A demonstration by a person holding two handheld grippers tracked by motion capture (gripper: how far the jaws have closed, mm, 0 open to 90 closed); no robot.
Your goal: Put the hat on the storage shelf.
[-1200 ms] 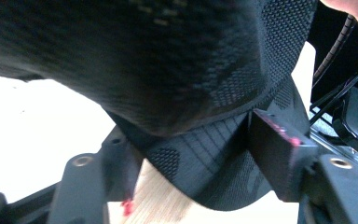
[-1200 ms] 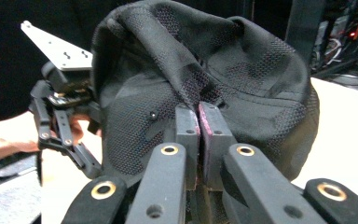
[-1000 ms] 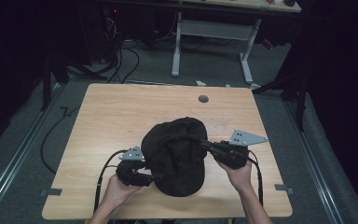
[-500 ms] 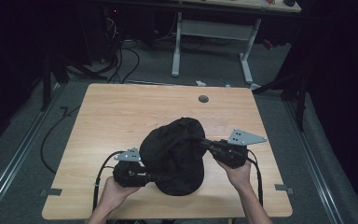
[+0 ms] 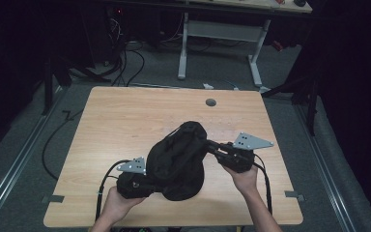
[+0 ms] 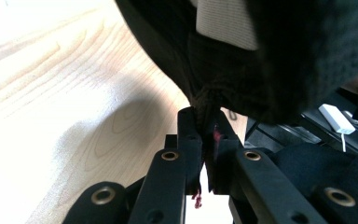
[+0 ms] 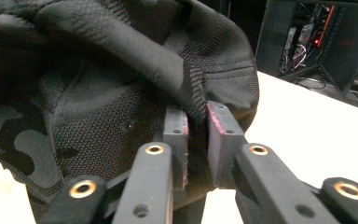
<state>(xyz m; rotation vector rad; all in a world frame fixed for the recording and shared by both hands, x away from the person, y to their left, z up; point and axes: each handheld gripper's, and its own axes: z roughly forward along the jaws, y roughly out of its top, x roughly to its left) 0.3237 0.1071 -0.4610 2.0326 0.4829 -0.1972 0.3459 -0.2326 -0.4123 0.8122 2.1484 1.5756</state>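
So you've got that black mesh fabric cap [image 5: 178, 157] hanging between your two tools, lifted a bit over the near half of the light wooden table [image 5: 125, 116], roughly centred left to right.

Left gripper [image 6: 204, 128]: jaws have just been closing and are now clamped tight on a bunched fold at the cap's lower edge, with fabric squeezed flat between the pads. In the high view it sits at the cap's near-left corner [image 5: 135, 180].

Right gripper [image 7: 196, 122]: jaws have just been easing apart a little, and a ridge of the cap's seam sits between the pads. One pad looks like it touches the cloth, but there's a visible gap by the other, so I'd call that grip loosening rather than firm. From above it's at the cap's far-right side [image 5: 220, 151].

The thing that matters next: the cap's long axis runs diagonally from your left tool up to your right tool, so the two pinch points sit at opposite ends. With the left one locked and the right one slackening, my guess is the weight swings to the left hand, so expect the cap to droop toward that side.
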